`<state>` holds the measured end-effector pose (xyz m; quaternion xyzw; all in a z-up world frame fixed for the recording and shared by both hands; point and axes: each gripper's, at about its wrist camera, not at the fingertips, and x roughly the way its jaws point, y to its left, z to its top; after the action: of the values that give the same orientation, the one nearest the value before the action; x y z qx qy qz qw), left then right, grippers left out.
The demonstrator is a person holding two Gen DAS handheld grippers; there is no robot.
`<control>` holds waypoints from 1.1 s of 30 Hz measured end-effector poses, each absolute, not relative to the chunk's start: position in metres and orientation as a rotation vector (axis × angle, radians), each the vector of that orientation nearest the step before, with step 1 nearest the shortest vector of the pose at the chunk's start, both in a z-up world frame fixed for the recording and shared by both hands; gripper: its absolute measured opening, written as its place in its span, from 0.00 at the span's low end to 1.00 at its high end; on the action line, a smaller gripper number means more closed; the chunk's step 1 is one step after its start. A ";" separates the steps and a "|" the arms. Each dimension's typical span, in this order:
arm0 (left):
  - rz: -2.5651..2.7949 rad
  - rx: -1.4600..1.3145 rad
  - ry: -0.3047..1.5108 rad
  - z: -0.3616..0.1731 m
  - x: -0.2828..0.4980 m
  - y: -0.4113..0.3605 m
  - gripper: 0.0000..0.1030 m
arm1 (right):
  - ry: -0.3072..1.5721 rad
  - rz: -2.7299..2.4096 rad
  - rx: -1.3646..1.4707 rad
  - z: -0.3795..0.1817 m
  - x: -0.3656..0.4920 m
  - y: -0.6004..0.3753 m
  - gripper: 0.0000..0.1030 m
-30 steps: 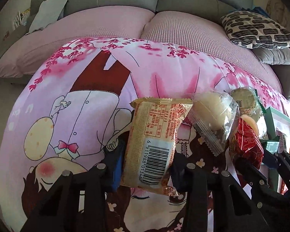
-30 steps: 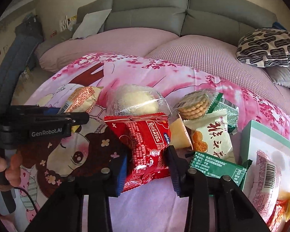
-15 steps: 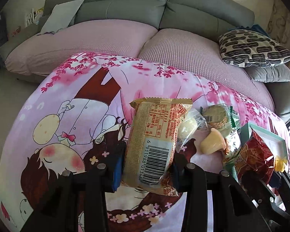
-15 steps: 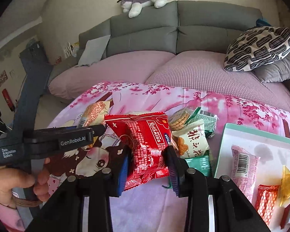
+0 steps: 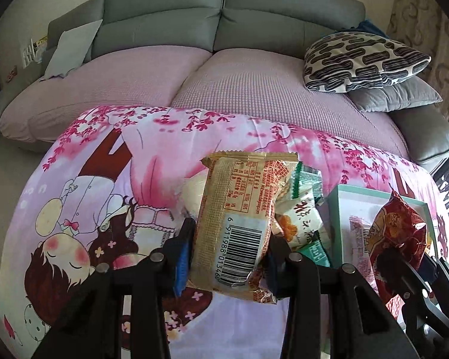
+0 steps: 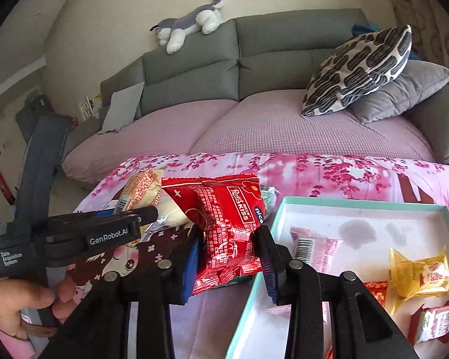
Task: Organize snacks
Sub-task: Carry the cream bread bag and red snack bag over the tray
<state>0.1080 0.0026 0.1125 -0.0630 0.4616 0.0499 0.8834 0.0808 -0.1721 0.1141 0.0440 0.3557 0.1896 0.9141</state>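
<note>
Bright daylight from right, sharp pics, fisheye warp, dark corners.

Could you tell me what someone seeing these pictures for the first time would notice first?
Most likely the two packets held up over the bright pink cartoon blanket: the left gripper clamps a tan barcoded snack packet, the right gripper a shiny red snack packet. Next, the mint-rimmed box at right, with several snacks already inside.
</note>
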 end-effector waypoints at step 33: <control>-0.203 0.019 0.971 0.108 0.145 -0.183 0.41 | 0.691 -0.086 0.262 0.098 0.093 -0.348 0.38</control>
<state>0.1454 -0.1830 0.1084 0.0093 0.4658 -0.0974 0.8795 0.0932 -0.3478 0.0982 0.1278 0.3375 -0.0422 0.9317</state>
